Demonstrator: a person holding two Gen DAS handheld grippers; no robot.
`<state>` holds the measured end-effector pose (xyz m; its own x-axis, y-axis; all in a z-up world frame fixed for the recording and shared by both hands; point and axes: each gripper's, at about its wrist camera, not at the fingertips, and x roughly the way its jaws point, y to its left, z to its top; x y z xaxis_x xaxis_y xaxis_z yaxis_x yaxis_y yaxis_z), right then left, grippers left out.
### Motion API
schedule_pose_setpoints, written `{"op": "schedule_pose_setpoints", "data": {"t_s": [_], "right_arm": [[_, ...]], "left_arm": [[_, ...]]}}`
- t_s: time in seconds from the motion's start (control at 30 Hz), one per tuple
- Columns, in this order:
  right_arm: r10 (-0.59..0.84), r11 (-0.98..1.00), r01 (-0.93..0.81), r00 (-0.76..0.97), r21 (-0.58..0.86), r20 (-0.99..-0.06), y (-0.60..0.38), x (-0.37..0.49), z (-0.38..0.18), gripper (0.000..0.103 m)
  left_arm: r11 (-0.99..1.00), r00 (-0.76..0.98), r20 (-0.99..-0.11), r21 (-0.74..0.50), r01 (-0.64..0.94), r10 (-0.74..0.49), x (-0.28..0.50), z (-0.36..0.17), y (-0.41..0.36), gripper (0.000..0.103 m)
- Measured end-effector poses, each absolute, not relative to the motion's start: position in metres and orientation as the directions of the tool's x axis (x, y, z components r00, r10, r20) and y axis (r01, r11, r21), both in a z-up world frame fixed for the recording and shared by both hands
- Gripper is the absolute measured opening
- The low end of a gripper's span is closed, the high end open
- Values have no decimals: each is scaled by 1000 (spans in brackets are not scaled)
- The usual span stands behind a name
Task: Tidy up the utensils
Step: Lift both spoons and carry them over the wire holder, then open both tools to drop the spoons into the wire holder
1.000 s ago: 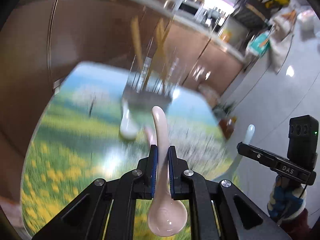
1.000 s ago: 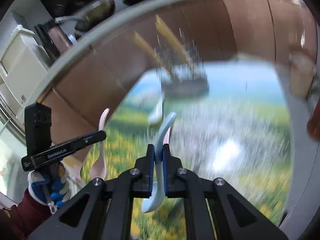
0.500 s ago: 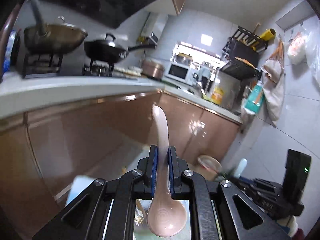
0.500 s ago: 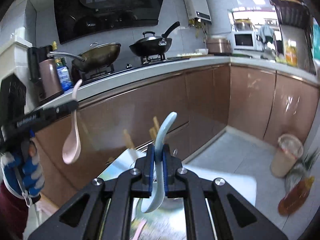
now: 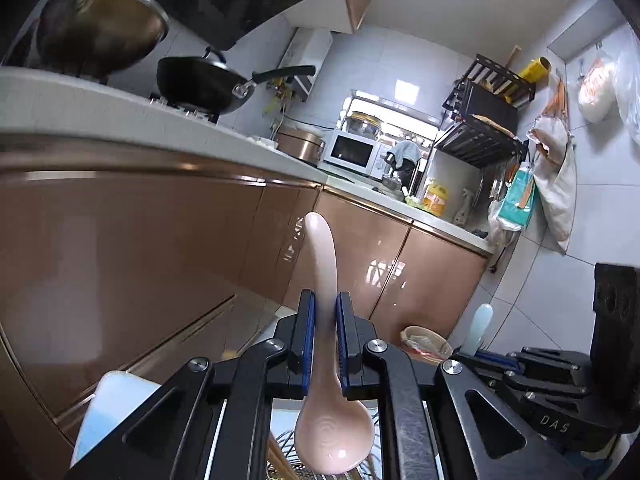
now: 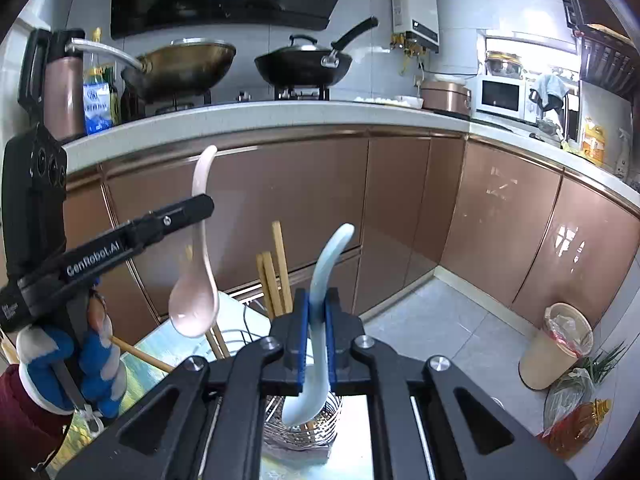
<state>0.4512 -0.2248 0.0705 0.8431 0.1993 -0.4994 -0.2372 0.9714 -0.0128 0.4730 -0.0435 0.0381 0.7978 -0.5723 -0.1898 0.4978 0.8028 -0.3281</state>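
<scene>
Left wrist view: the left gripper (image 5: 324, 344) was clamped on the neck of a pink soup spoon (image 5: 326, 380), bowl hanging toward the camera, handle rising clear of the blue pads. The spoon looked glazed and smooth, its handle curved. Judgement: with so narrow a purchase on slick ceramic, the spoon could pivot or slip out during lowering.

Right wrist view: the right gripper (image 6: 316, 340) was clenched on a pale blue soup spoon (image 6: 320, 320), its bowl hanging just above the wire utensil basket (image 6: 300, 428) on the printed tabletop (image 6: 160, 344). Wooden chopsticks (image 6: 276, 268) stood upright in the basket. Judgement: either spoon bowl might strike the chopsticks or catch the basket's rim, tipping the light basket.
</scene>
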Motion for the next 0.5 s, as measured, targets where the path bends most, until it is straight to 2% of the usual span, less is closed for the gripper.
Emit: {"op": "schedule_pose_setpoints", "data": {"t_s": [0.17, 0.27, 0.43, 0.5], "right_arm": [[193, 972, -234, 835, -16, -516, -224, 456, 52, 7], [183, 972, -232, 833, -29, -522, -222, 458, 45, 7], [183, 973, -230, 831, -25, -526, -227, 457, 41, 7], [183, 973, -231, 828, -26, -530, -229, 456, 40, 7]], "left_arm": [[803, 818, -150, -354, 480, -556, 466, 15, -45, 10], [819, 845, -99, -331, 469, -525, 456, 14, -48, 10], [852, 866, -76, -241, 465, -494, 443, 5, -64, 10], [844, 863, -62, -253, 473, -502, 442, 2, -61, 10]]}}
